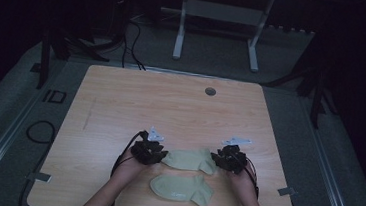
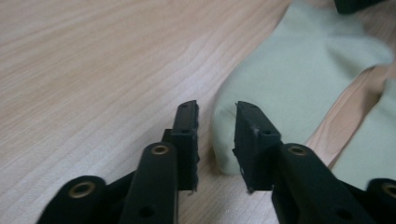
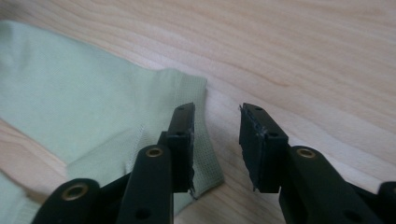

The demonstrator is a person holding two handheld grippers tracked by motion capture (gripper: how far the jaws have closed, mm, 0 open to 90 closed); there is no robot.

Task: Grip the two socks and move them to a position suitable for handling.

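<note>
Two pale green socks lie flat on the wooden table (image 1: 121, 102) near its front edge. The farther sock (image 1: 191, 159) stretches between my two grippers; the nearer sock (image 1: 182, 188) lies just in front of it. My left gripper (image 1: 150, 152) sits at the farther sock's left end, open, with the rounded end (image 2: 224, 140) reaching into the gap between the jaws (image 2: 215, 126). My right gripper (image 1: 230, 157) is at that sock's right end, open (image 3: 217, 135), its left jaw over the ribbed cuff (image 3: 198, 116) and bare wood under the gap.
A round grommet (image 1: 210, 91) sits in the far part of the table. A white desk frame (image 1: 218, 26) stands on the floor behind the table, and cables (image 1: 40, 131) lie on the floor at the left. The surroundings are dark.
</note>
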